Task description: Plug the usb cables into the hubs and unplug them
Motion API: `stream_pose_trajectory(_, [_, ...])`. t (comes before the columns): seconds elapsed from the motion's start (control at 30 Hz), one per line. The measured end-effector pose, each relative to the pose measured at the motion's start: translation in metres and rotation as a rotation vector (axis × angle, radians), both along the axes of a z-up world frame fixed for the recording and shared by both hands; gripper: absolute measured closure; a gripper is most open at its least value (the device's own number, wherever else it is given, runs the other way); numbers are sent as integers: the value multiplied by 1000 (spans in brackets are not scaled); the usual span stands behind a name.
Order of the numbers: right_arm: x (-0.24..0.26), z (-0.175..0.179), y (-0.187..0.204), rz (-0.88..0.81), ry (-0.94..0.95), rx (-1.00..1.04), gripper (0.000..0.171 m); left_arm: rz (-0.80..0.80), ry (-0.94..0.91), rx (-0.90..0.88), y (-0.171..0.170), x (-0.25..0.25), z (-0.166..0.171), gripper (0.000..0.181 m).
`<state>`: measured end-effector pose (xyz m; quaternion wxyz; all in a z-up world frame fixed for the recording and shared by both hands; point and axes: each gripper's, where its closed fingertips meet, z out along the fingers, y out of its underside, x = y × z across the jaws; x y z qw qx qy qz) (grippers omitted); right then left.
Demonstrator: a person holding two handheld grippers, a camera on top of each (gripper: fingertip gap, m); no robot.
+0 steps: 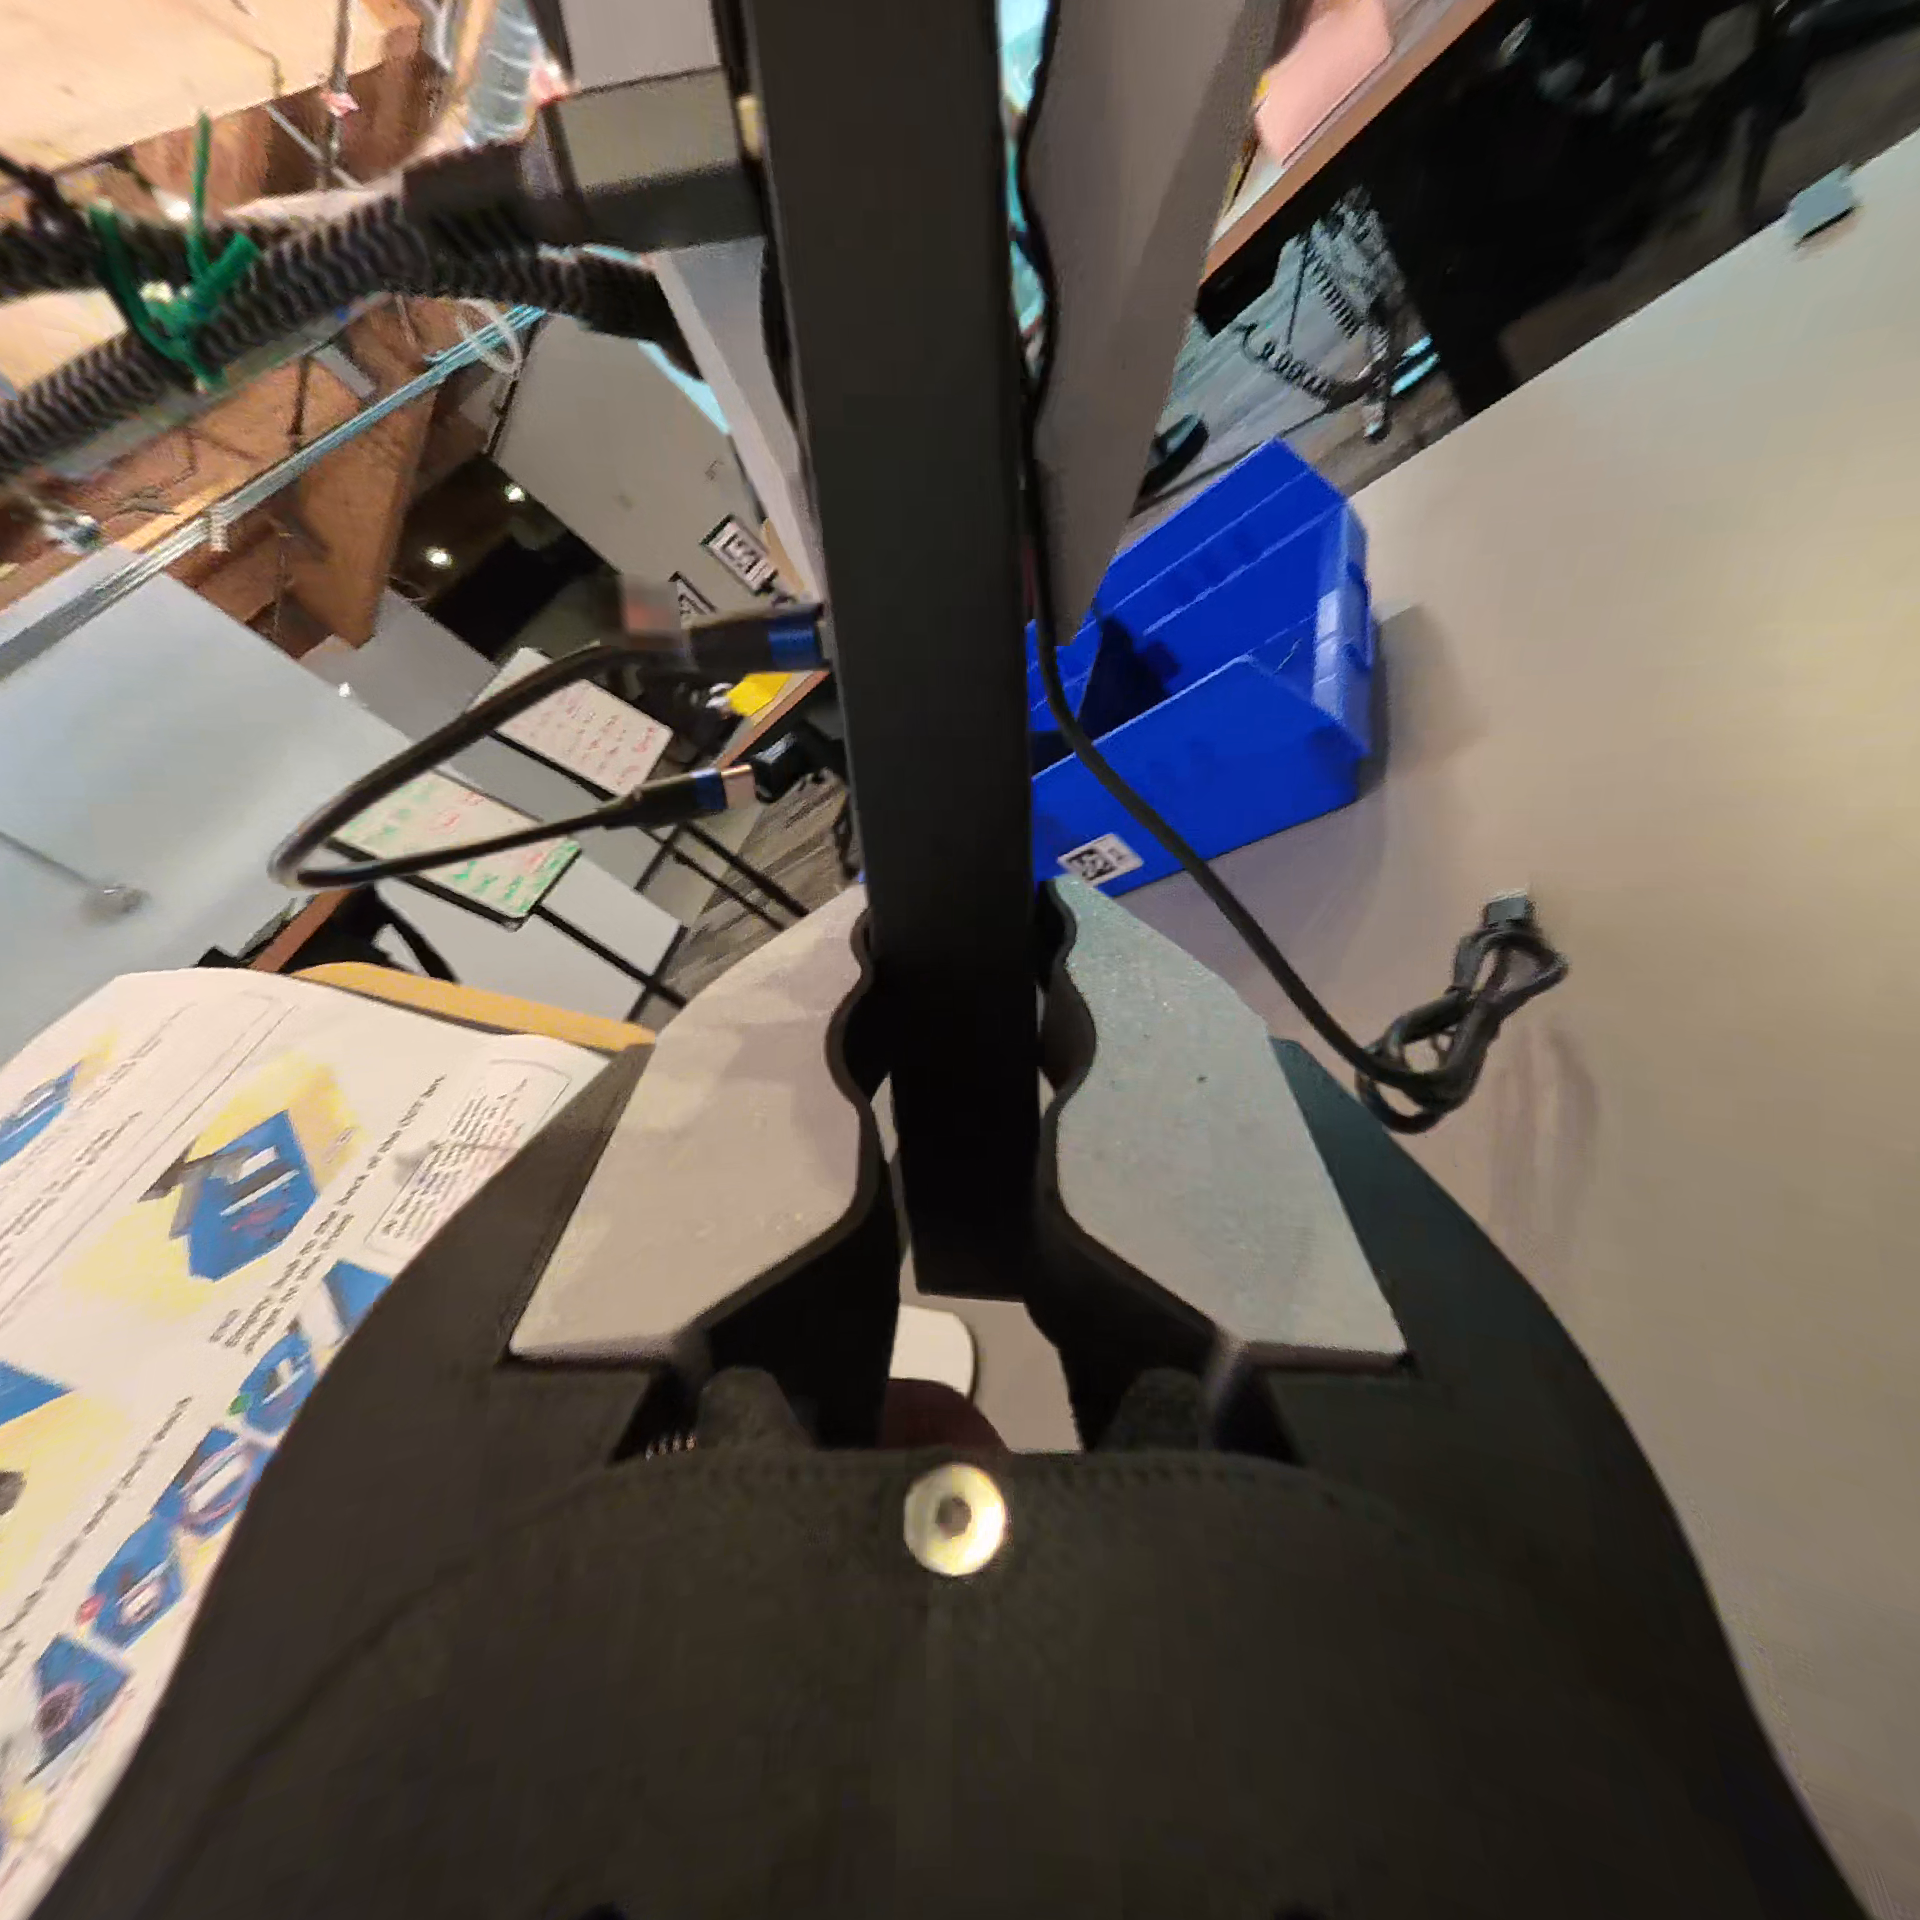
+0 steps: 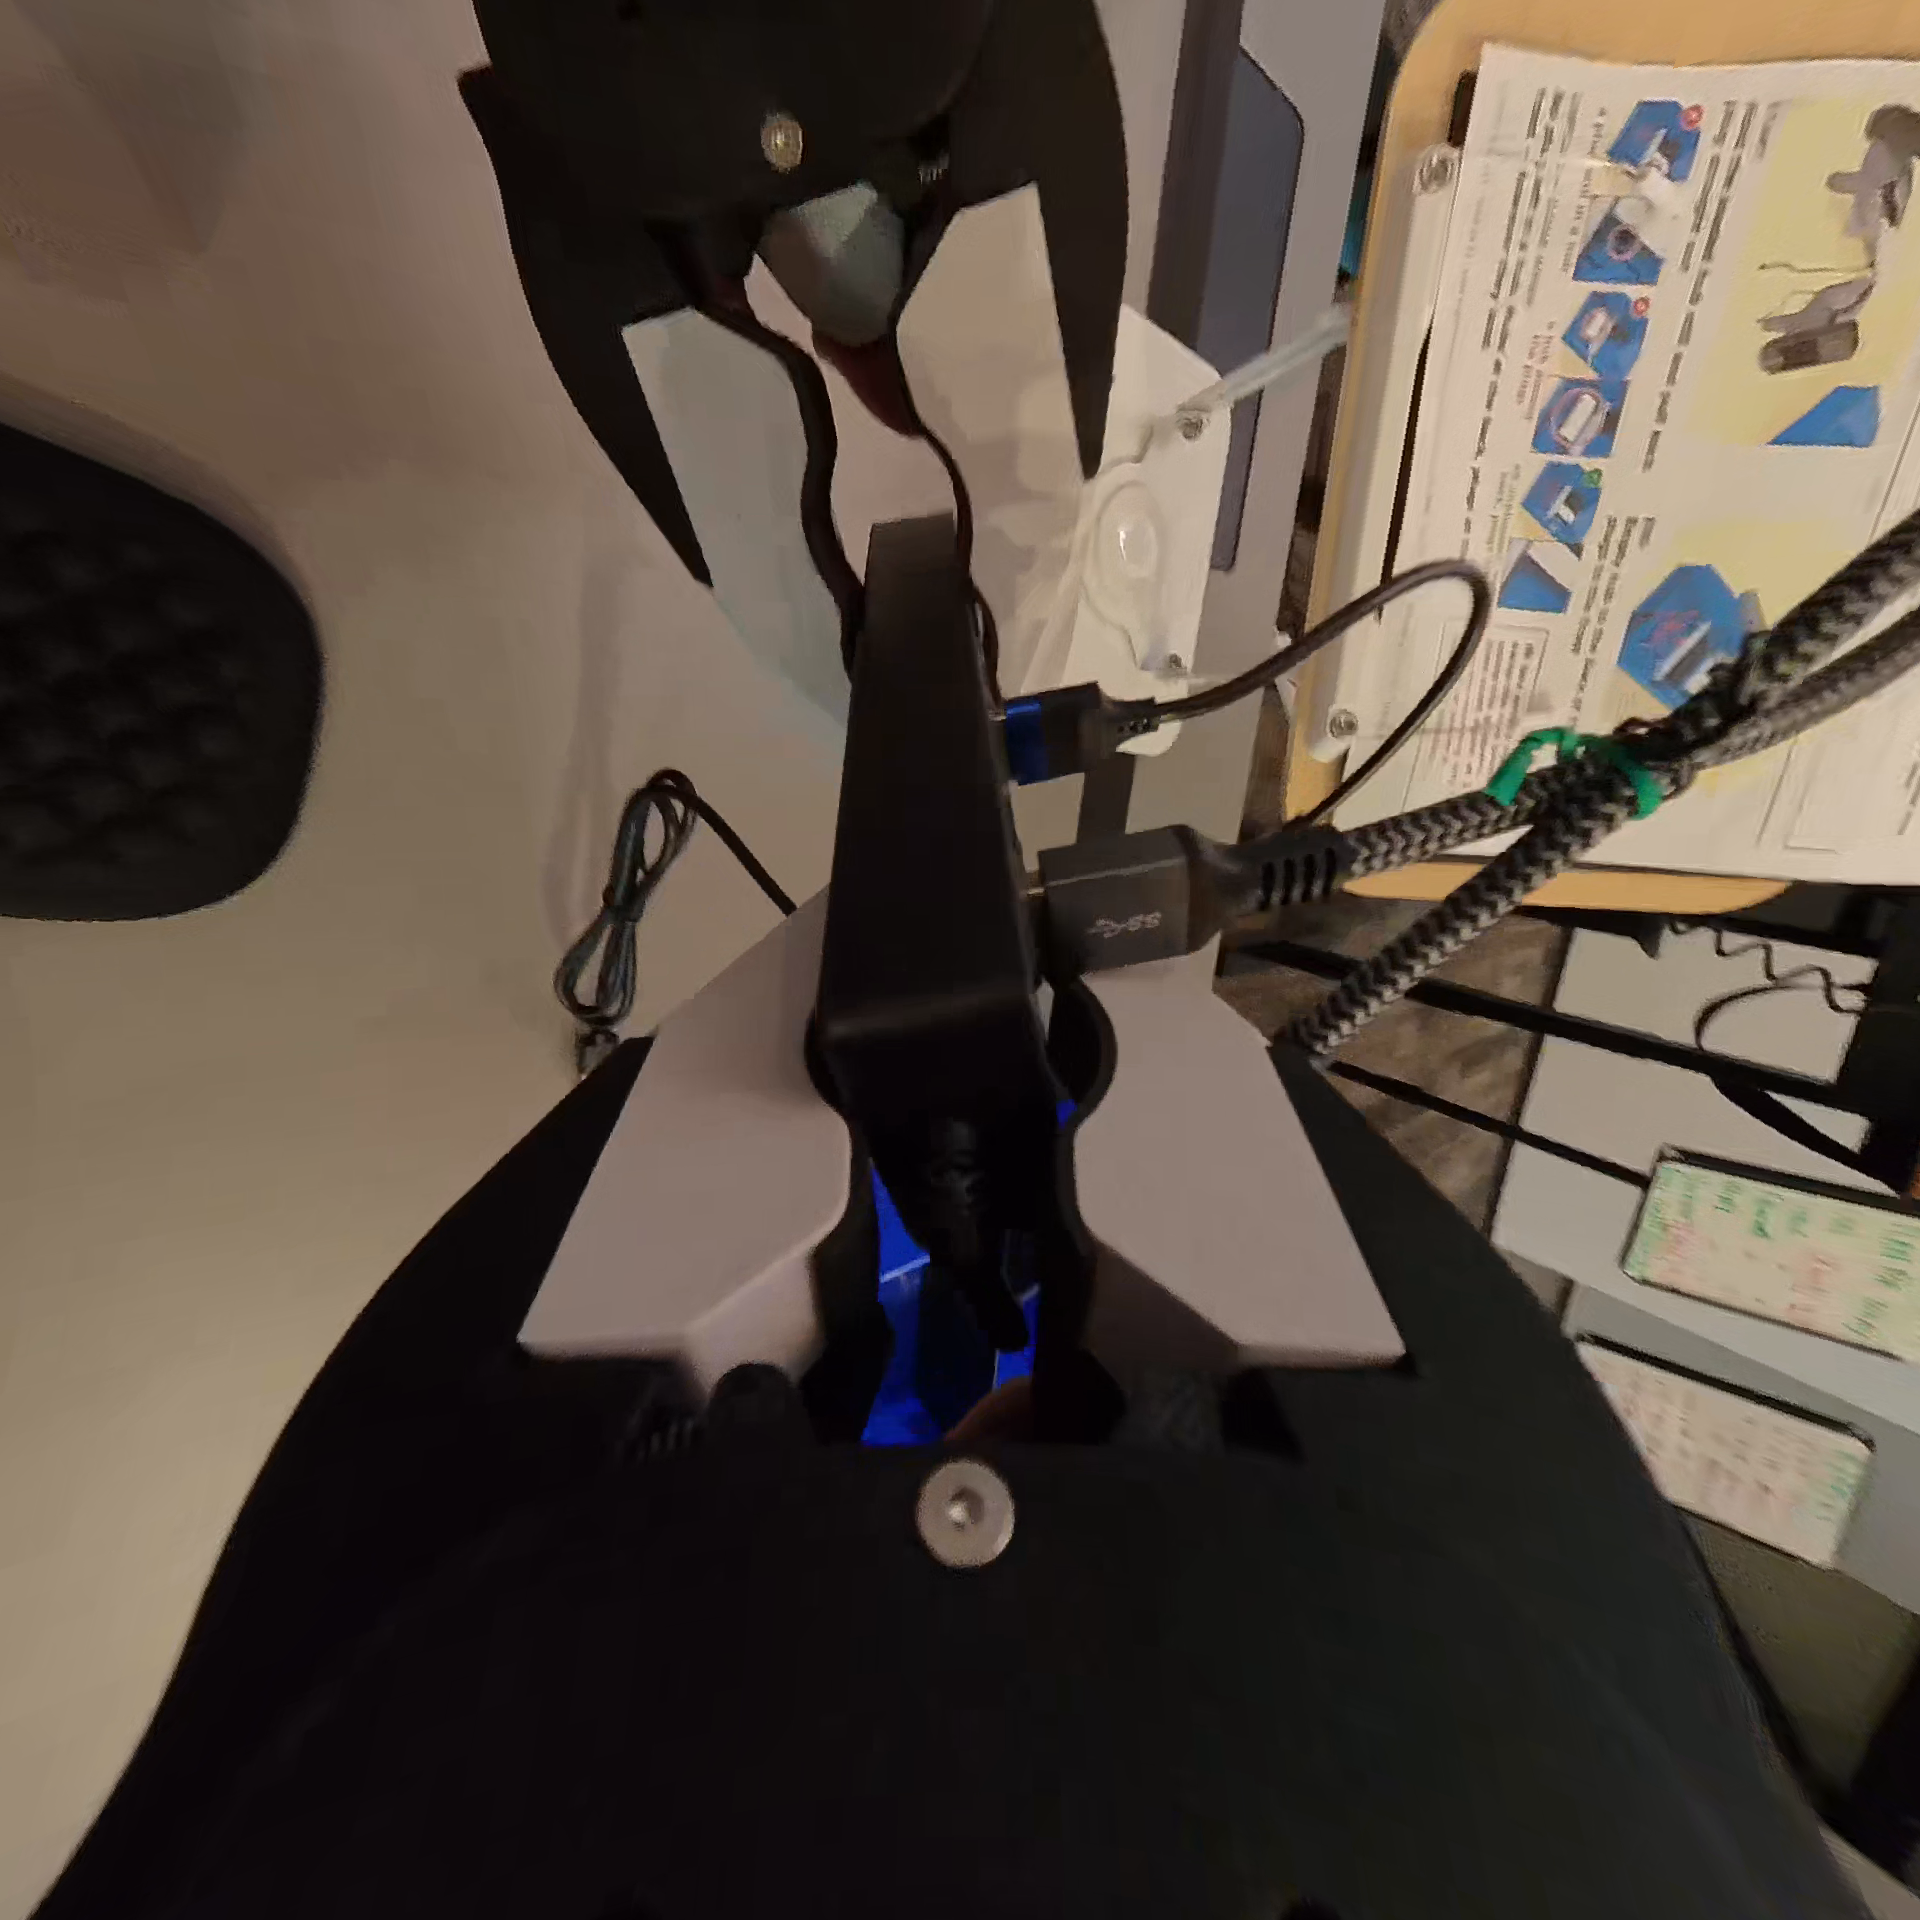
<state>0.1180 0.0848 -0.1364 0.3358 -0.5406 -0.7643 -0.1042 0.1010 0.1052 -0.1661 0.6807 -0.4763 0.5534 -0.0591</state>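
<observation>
A long black USB hub (image 1: 914, 623) is held at both ends, lifted off the table. My left gripper (image 1: 951, 935) is shut on one end. My right gripper (image 2: 956, 1029) is shut on the other end of the hub (image 2: 914, 831); the left gripper (image 2: 904, 540) faces it. A short black cable's blue-ringed plug (image 1: 769, 636) (image 2: 1039, 738) sits in a side port, and its other plug (image 1: 707, 790) hangs free. A grey plug (image 2: 1122, 914) on a braided cable (image 2: 1558, 790) sits in the neighbouring port and also shows in the left wrist view (image 1: 634, 177).
A blue bin (image 1: 1226, 707) stands on the light table (image 1: 1662, 623). A coiled black cable (image 1: 1455, 1023) (image 2: 623, 914) lies on the table. A printed instruction sheet (image 2: 1662, 416) (image 1: 156, 1195) lies on a board at the table's edge. A black textured object (image 2: 135, 675) sits at the left. Tip to tip, the grippers are about 4 cm apart.
</observation>
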Motion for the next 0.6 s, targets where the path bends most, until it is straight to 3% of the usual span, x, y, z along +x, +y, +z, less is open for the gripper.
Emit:
stream_pose_trajectory(0.1, [7,-4,4,-25,-35,53,124,88,56,46,17,-9,-6,156])
stream_pose_trajectory(0.27, [15,15,-7,-75,32,109,123,164,78,111,34,-23,-6,156])
stream_pose_trajectory(0.37, [20,30,-18,-196,221,61,127,216,95,174,41,-29,-4,156])
stream_pose_trajectory(0.47, [25,32,-31,-361,520,-117,100,263,114,239,44,-32,0,156])
stream_pose_trajectory(0.6, [33,2,-29,-512,794,-325,80,275,143,303,41,-28,0,156])
